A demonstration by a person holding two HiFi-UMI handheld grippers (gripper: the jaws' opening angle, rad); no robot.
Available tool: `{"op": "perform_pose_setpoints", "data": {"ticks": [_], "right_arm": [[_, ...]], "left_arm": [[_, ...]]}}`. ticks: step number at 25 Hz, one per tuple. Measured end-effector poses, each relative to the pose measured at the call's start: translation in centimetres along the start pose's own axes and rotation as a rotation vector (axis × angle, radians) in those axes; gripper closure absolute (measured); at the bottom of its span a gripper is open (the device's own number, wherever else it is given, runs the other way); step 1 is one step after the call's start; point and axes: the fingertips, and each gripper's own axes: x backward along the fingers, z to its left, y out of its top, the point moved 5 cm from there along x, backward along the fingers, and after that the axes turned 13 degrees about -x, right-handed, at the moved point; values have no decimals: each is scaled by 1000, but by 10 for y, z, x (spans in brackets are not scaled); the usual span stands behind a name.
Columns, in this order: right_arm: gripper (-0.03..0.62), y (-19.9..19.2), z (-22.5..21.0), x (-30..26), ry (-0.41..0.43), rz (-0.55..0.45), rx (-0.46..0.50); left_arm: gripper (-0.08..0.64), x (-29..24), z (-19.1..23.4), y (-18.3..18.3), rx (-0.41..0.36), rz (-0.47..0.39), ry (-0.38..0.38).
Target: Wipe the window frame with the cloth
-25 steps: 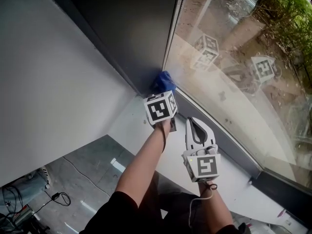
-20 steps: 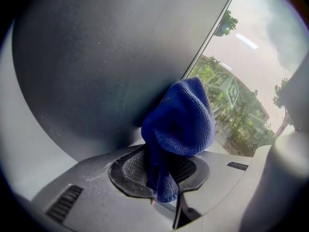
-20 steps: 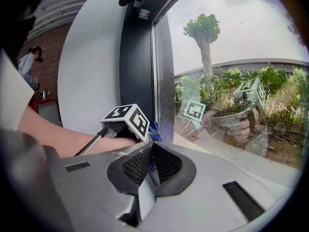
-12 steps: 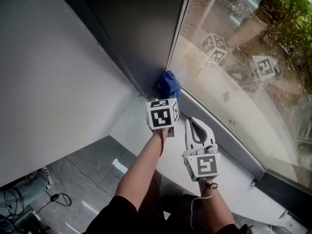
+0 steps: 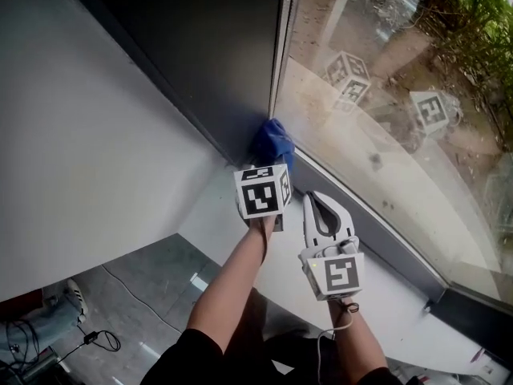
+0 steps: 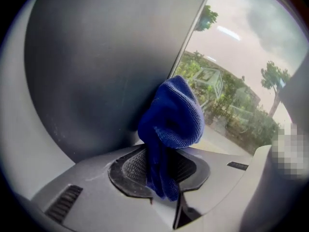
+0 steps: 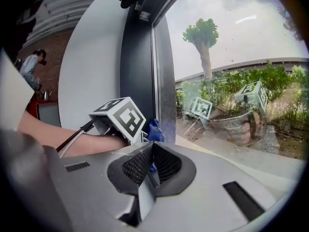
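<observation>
I'm pinching the blue cloth (image 6: 171, 120) tight in my left gripper (image 6: 161, 173), holding it at twelve o'clock against the corner where the dark window frame (image 5: 232, 87) meets the glass (image 5: 385, 111). My right gripper (image 5: 319, 203) is hovering at four o'clock from the left one, jaws closed on nothing.

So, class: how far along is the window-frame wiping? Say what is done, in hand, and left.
Done: the left gripper is shut on the blue cloth and holds it at the frame's bottom corner. In hand: the cloth sits against the dark upright frame there. Left, probably: the lower frame rail and the upright above; no wiped trace shows. The right gripper is shut, empty.
</observation>
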Motion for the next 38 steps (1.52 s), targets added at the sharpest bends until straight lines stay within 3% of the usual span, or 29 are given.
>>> {"op": "perform_pose_setpoints", "data": {"ticks": [5, 8, 12, 16, 23, 31, 38], "right_arm": [[586, -17, -3, 10, 31, -55, -60], [586, -26, -8, 30, 71, -100, -114], [586, -30, 5, 37, 144, -127, -60], [586, -35, 10, 39, 173, -164, -20], [586, -57, -7, 69, 165, -167, 19], [586, -49, -15, 74, 131, -161, -10], [586, -54, -13, 76, 114, -166, -17]], "left_arm": [[468, -1, -13, 2, -289, 60, 27], [471, 3, -25, 4, -489, 92, 102], [471, 3, -20, 6, -666, 119, 205], [472, -8, -16, 7, -812, 124, 283], [474, -8, -28, 4, -992, 105, 417], [476, -19, -17, 5, -1267, 171, 559], [479, -19, -9, -1, -1477, 215, 628]]}}
